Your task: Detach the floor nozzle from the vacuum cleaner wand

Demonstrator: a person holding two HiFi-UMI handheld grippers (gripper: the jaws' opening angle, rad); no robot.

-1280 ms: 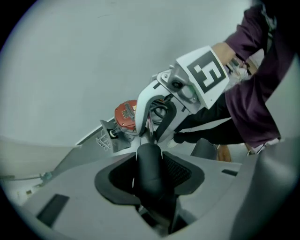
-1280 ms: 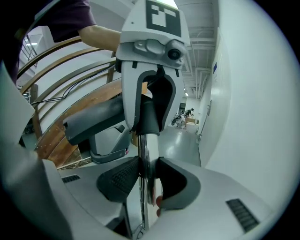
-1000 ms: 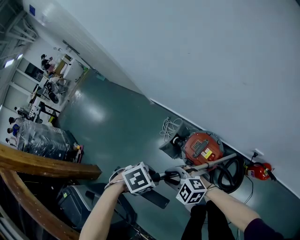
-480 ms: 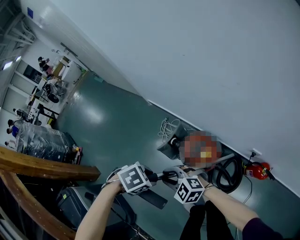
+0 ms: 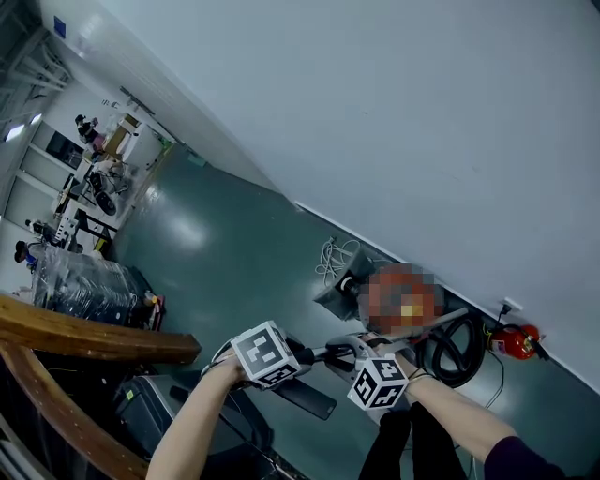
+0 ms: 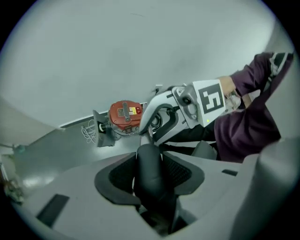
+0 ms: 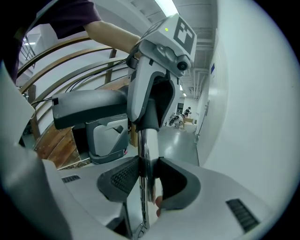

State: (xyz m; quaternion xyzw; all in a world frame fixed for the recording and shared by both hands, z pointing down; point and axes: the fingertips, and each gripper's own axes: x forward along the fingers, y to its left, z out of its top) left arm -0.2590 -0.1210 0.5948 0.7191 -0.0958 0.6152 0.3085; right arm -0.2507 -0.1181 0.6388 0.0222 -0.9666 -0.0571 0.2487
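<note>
change | left gripper (image 6: pixel 151 173) rolled slightly | its marker cube (image 5: pixel 265 353) tilted, nudged left in head view

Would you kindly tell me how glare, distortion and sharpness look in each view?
Head view: tilted horizon, lamp glare on the green floor, a mosaic patch. Left gripper view: fisheye, black corners; the red vacuum body crisp, the gripped black tube soft. Right gripper view: the chrome wand between the fingers mirrors the room; ceiling lamp blown out.
</note>
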